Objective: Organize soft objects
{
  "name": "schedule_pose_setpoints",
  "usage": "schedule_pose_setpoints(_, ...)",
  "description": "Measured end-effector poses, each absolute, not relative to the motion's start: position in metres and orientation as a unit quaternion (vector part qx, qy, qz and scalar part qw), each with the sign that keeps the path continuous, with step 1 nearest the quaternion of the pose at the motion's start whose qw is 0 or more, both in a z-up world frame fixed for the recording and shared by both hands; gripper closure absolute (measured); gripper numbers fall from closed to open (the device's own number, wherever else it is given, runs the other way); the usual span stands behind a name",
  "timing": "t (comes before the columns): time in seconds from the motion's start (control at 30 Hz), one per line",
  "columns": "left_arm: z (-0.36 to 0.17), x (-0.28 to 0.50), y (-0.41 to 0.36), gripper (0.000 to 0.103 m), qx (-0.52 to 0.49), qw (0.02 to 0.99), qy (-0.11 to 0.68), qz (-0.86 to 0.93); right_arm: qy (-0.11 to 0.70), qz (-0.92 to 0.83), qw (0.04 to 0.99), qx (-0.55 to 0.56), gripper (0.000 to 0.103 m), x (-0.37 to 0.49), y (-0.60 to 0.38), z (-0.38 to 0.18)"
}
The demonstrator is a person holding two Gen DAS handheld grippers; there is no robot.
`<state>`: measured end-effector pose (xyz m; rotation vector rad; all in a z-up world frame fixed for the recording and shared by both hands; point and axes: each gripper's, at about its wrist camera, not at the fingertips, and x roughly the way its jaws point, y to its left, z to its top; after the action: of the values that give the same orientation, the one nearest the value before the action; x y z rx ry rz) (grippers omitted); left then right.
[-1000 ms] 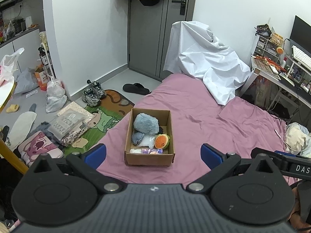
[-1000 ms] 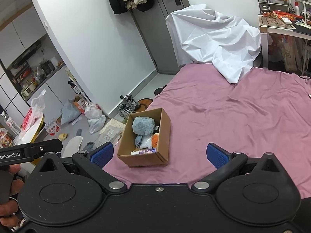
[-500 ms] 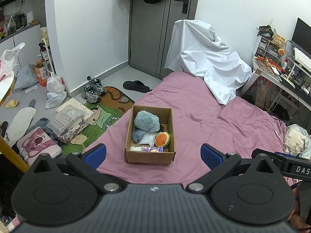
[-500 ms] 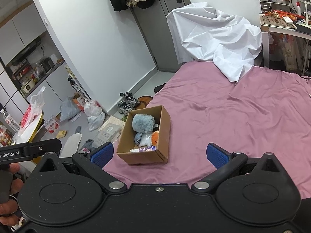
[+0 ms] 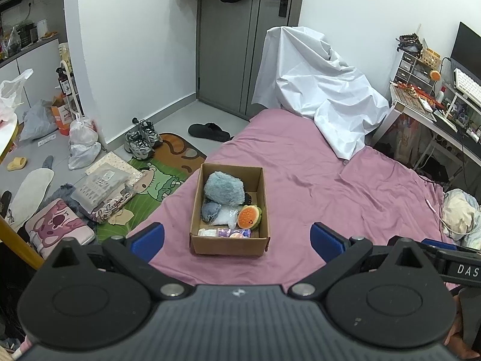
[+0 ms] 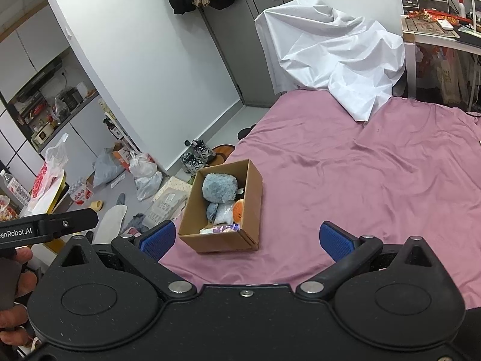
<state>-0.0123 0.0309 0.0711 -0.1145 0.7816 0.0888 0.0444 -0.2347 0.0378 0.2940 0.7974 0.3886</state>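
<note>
A cardboard box (image 5: 229,248) (image 6: 249,186) sits on the pink bed sheet (image 5: 330,186) near the bed's left edge. Inside lie a fluffy blue-grey plush (image 5: 224,188) (image 6: 219,187), a watermelon-slice plush (image 5: 249,217), a white bag (image 5: 226,218) and small packets (image 5: 224,233). My left gripper (image 5: 237,237) is open and empty, held back from the box and above it. My right gripper (image 6: 246,237) is open and empty, also short of the box, to its right.
A white sheet (image 5: 318,90) drapes a chair at the bed's far end. Sneakers (image 5: 142,140), a slipper (image 5: 210,131), bags and packages (image 5: 102,185) litter the floor on the left. A cluttered desk (image 5: 436,111) stands right. A bundle (image 5: 458,213) lies at the bed's right edge.
Both grippers have drawn back and risen slightly, so the box looks a little smaller and farther. Both stay open; nothing in the box has moved.
</note>
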Motion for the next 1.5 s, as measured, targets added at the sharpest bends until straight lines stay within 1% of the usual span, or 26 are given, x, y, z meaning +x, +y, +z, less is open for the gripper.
schedule_pose_setpoints(0.3,0.065,-0.003,0.027,0.001,-0.055,0.918,0.391,0.043,0.389,0.186,0.891,0.141,0.0,0.048,-0.235,0.035)
schedule_pose_setpoints(0.97,0.048,0.013,0.038,0.001,-0.065,0.912,0.403,0.043,0.402,0.176,0.893,0.103,0.0,0.056,-0.225,0.027)
schedule_pose_setpoints(1.5,0.027,0.027,0.043,0.001,-0.043,0.912,0.408,0.024,0.412,0.157,0.895,0.065,0.0,0.068,-0.213,0.02)
